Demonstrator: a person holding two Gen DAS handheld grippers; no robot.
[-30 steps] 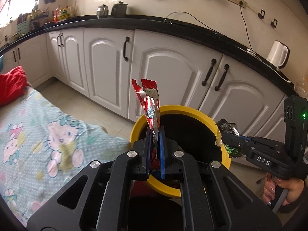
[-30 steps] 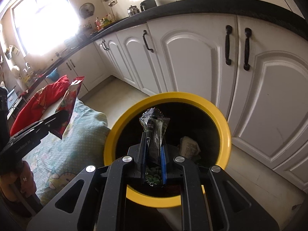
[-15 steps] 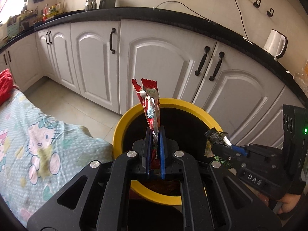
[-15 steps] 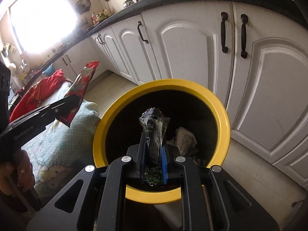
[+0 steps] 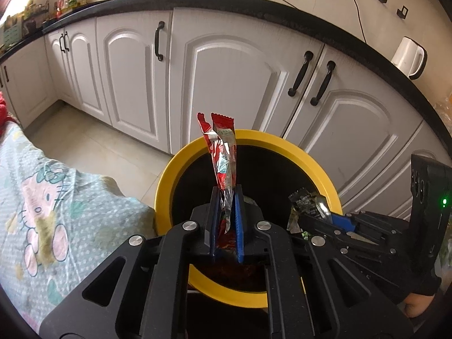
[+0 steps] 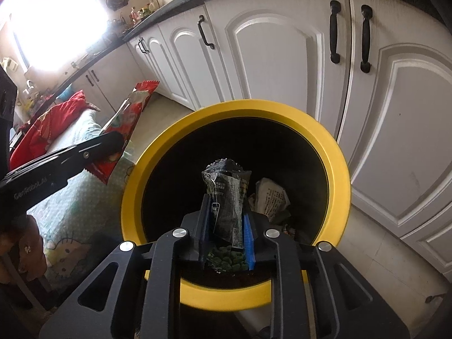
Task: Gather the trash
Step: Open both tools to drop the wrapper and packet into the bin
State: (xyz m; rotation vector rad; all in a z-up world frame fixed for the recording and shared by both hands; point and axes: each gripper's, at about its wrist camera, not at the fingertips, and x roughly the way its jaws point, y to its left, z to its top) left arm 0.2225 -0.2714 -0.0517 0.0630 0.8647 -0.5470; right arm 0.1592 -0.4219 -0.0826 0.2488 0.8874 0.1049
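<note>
- Red wrapper [image 5: 223, 152] in the left claw [image 5: 226, 220]: shiny crinkled foil.
- Dark wrapper [image 6: 227, 197] in the right claw [image 6: 226, 231]: glossy creased plastic.
- Bin [image 6: 337, 175] rim beyond: smooth yellow plastic.
- Bedsheet [image 5: 50, 197]: matt printed cloth.

Your left wrist camera looks forward and down along its fingers [image 5: 214, 217] into the yellow-rimmed bin [image 5: 169, 175], close beneath — cabinets [image 5: 231, 79] beyond. Your right wrist camera does likewise past its fingers [image 6: 204, 220], nearer the bin [image 6: 336, 175]. Both views share bin, cabinets [image 6: 276, 48] and patterned cloth [image 5: 56, 186] left of the fingers.
</note>
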